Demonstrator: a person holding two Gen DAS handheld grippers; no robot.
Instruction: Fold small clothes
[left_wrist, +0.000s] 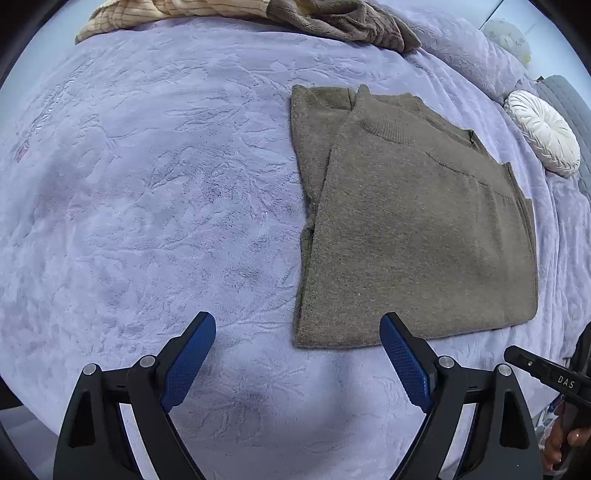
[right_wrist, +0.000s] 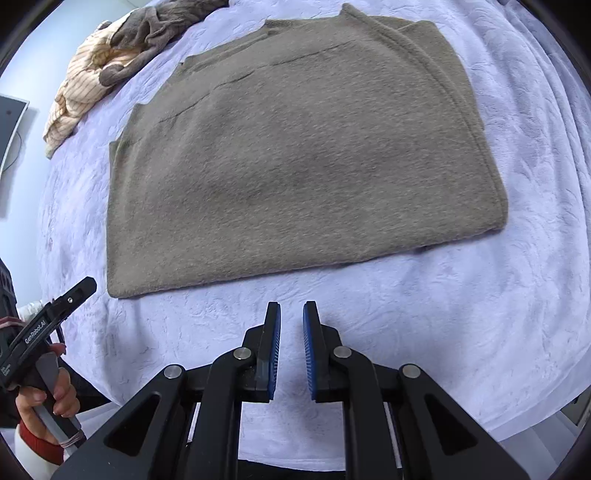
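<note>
An olive-brown knit sweater (left_wrist: 417, 225) lies flat on the lavender bedspread (left_wrist: 147, 184), its sides folded in and its collar at the far end. It also shows in the right wrist view (right_wrist: 295, 155). My left gripper (left_wrist: 297, 325) is wide open and empty, just in front of the sweater's near left corner. My right gripper (right_wrist: 291, 314) is almost shut, with a narrow gap and nothing between the pads, a little short of the sweater's near hem. The left gripper also shows at the left edge of the right wrist view (right_wrist: 79, 290).
A heap of beige striped and brown clothes (left_wrist: 258, 14) lies at the far edge of the bed, also seen in the right wrist view (right_wrist: 110, 55). A round white pleated cushion (left_wrist: 543, 133) sits at the right. The bed edge runs below the grippers.
</note>
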